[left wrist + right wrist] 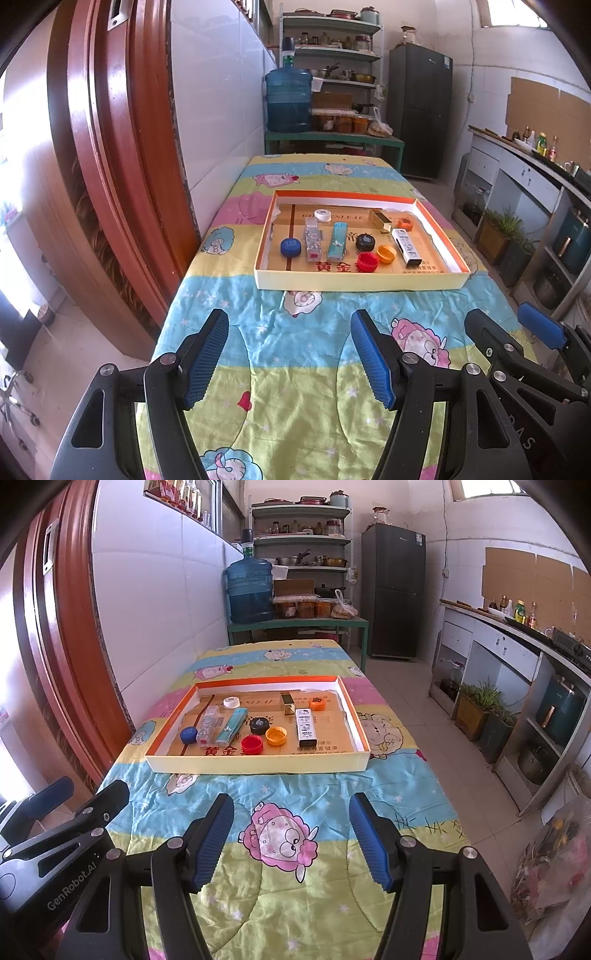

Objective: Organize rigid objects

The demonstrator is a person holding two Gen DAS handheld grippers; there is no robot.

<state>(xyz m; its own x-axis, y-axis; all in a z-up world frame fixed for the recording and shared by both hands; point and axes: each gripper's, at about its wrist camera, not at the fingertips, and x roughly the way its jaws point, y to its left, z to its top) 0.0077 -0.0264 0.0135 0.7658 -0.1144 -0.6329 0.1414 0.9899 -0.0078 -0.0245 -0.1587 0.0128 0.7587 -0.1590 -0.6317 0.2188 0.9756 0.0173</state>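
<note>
Cardboard tray [360, 281] sits well ahead of both wide-open, empty grippers, left gripper [290, 356] and right gripper [291, 840], holding bottle caps [367, 262] and lighters [337, 242].

My gripper [290, 358] pads are ribbed blue rubber on matt black plastic. Below lies a wrinkled printed cotton quilt [295, 369]; mid-frame, a smooth cardboard tray [354, 282] holds glossy plastic caps [367, 262].
</note>
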